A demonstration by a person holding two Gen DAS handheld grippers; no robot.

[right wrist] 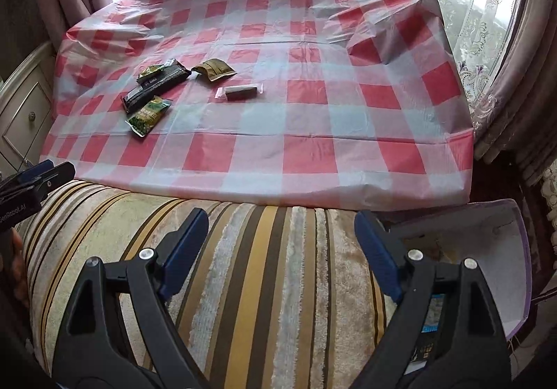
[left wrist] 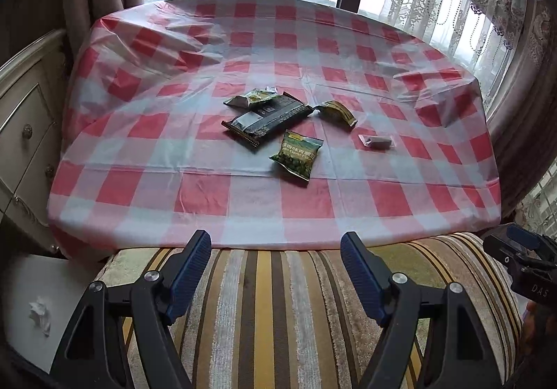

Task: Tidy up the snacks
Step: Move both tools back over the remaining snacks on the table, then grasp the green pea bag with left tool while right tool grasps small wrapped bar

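Both claws hang over the striped cushion (left wrist: 271, 302), short of the desk (left wrist: 139, 201). The left claw (left wrist: 275, 249) is wide apart and holds nothing. The snacks (left wrist: 275, 117) lie bunched near the middle of the desk, the long dark pack (left wrist: 268, 119) touching the little ones. A grab there may pinch two packs or snag the thin cloth. The right claw (right wrist: 282, 228) is wide apart too.

The worktop cloth (left wrist: 195, 187) has red and white squares. The near cushion (left wrist: 278, 302) has yellow, brown and white stripes. One snack bag (left wrist: 296, 154) is green, the long packet (left wrist: 268, 117) is black, and the far right one (left wrist: 337, 112) is yellow-brown. Both grippers are black with blue pads (left wrist: 188, 270).
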